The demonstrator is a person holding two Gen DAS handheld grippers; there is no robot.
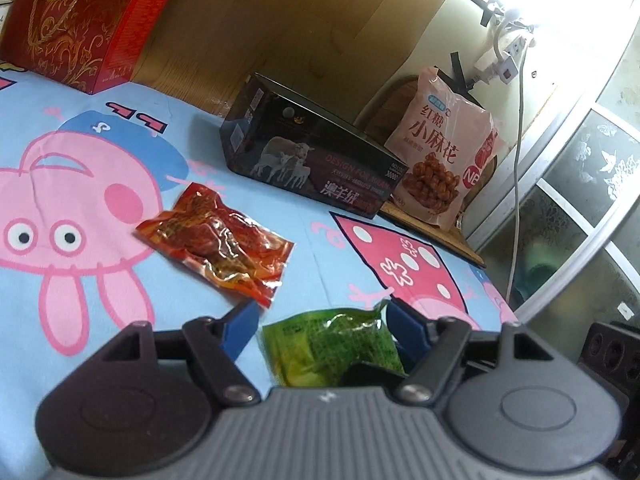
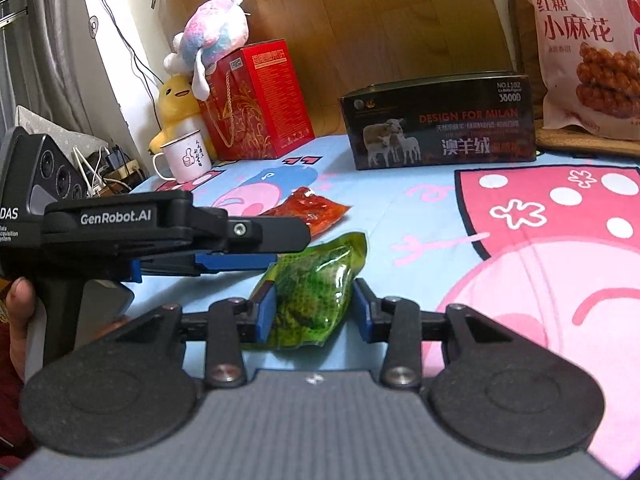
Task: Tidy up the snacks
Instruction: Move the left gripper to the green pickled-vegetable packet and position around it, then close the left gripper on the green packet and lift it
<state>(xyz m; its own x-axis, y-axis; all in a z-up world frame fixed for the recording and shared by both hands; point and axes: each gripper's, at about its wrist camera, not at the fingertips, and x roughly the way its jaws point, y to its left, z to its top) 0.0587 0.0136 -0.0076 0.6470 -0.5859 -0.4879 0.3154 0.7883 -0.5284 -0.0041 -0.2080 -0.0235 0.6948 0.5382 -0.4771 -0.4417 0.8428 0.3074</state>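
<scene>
Green snack packet between right claw pads

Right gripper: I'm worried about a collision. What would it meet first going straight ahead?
The green packet, already between the right gripper's open fingers. Beyond it probably the black box, though depth is unclear.

I see a bed covered by a light-blue sheet printed with pink cartoon pigs. Flat on it near me lies a green snack packet; just beyond it lies a red snack packet. Further back a dark box with sheep pictures stands on the sheet. At the far left of the right-wrist view stand a red gift box and, beside it, a white mug.
</scene>
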